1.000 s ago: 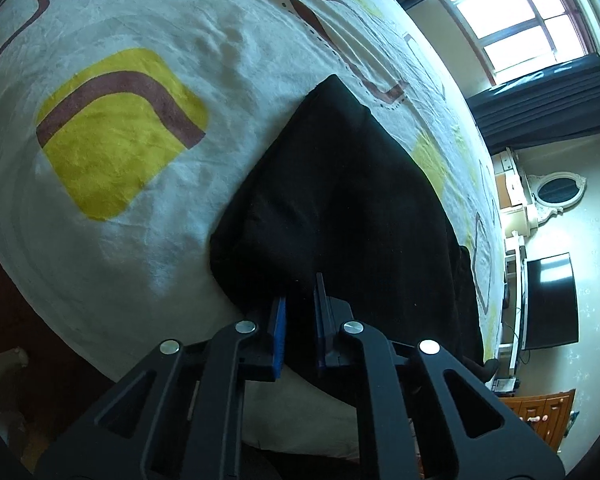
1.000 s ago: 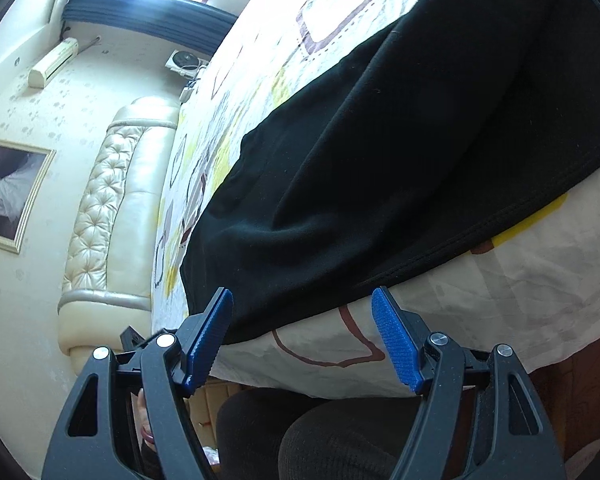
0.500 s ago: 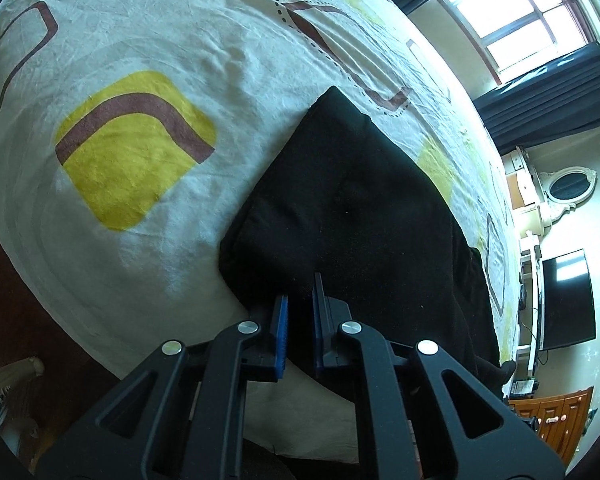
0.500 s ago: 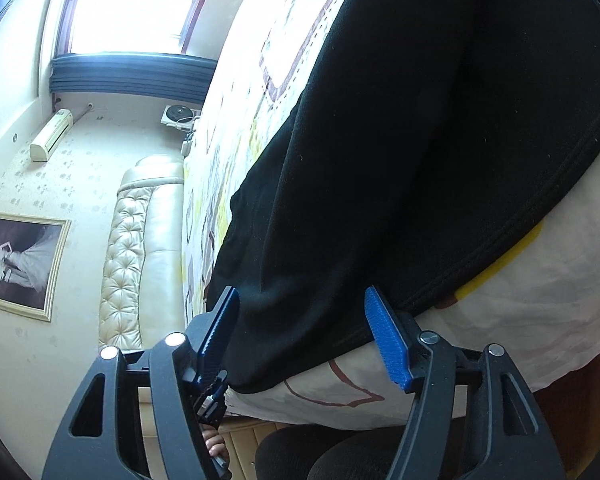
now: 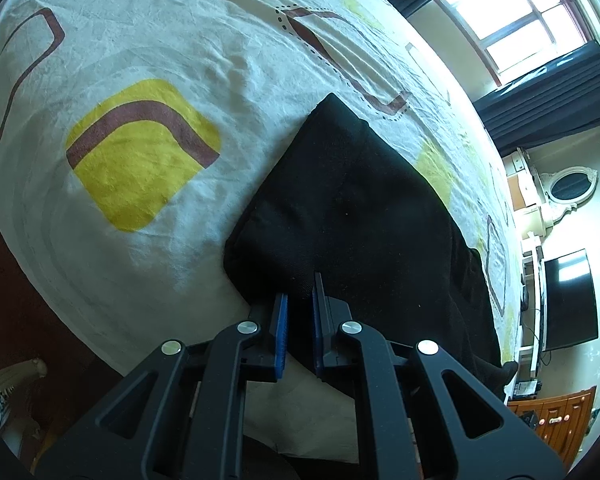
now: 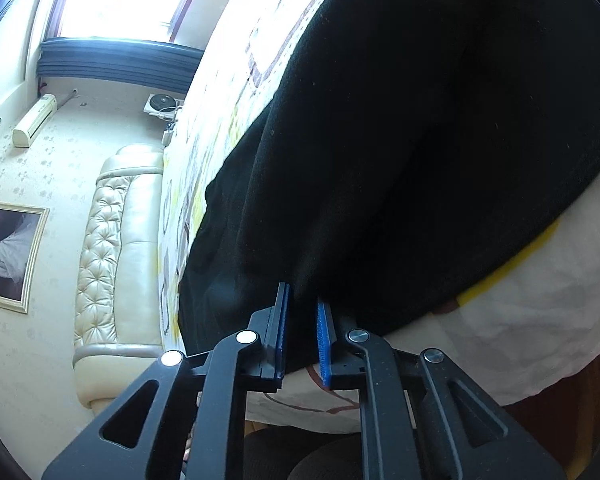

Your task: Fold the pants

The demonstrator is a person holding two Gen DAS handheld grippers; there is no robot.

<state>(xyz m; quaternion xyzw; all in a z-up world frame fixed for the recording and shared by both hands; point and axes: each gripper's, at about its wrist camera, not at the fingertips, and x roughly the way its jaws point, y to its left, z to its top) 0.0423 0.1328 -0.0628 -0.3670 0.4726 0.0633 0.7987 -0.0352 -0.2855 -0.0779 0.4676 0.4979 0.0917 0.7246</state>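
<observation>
The left gripper (image 5: pixel 298 316) was clamped on the near edge of the black pants (image 5: pixel 360 216), its blue pads drawn close with a fold of cloth pinched between them. The right gripper (image 6: pixel 302 322) was closing its jaws, with the pants' near edge (image 6: pixel 400 160) between its blue pads and apparently already nipped.

The pants lay spread along the near edge of the bed (image 5: pixel 140 60), over a white cover patterned with yellow and brown squares, one end reaching toward the middle of the bed and the rest running off toward the side where the window (image 5: pixel 512 12) stood. In the right wrist view the cloth sloped away toward the padded headboard (image 6: pixel 112 248).

The risks from here looked like these. Each grip seemed to sit right at the hem, so a quick lift could pull the fabric free of the pads. The right pads might have caught only the top layer, leaving the under layer behind and spoiling the fold. Either gripper might also have taken the bed cover with the cloth, since the hem lay flat on it at the mattress edge.
</observation>
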